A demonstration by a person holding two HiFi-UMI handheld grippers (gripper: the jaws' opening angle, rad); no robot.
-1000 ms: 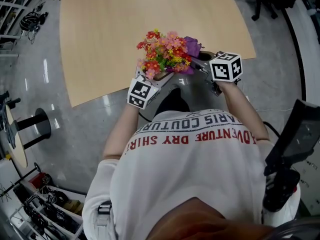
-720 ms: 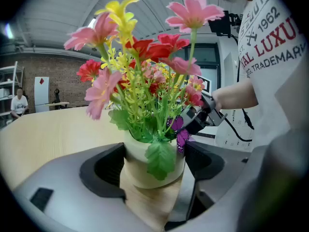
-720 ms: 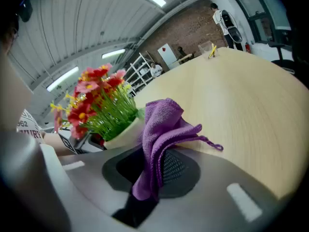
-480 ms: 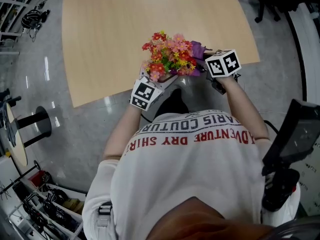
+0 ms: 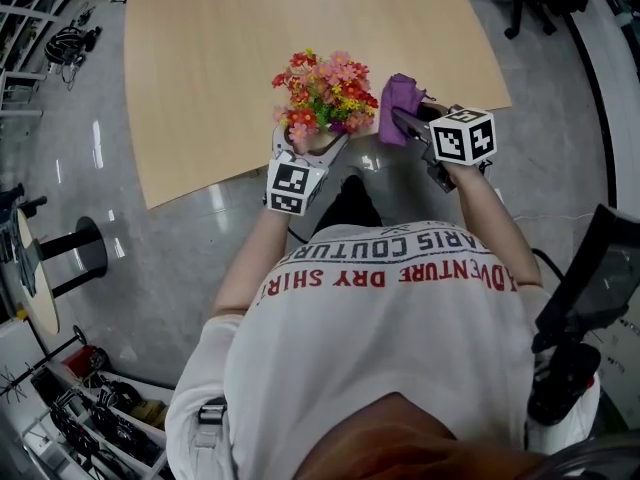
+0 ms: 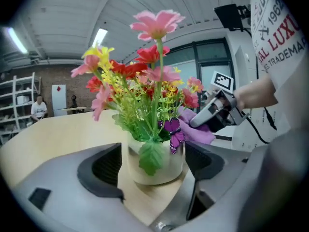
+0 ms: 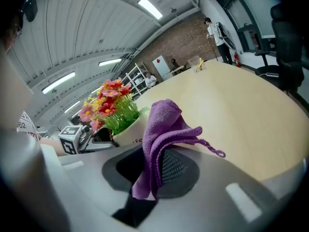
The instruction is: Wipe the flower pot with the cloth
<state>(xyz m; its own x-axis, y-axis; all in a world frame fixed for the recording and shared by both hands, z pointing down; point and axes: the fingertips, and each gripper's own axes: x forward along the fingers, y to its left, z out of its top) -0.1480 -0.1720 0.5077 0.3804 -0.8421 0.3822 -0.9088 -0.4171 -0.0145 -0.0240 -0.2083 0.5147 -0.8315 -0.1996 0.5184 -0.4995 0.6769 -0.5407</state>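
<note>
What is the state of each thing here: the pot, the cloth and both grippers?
left gripper: shut on the flower pot.
right gripper: shut on the cloth.
flower pot: upright, with flowers in it.
cloth: bunched up, beside the flower pot.

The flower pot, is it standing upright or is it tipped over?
Upright. The flower pot stands with its base flat on the table, and the flowers rise straight up.
</note>
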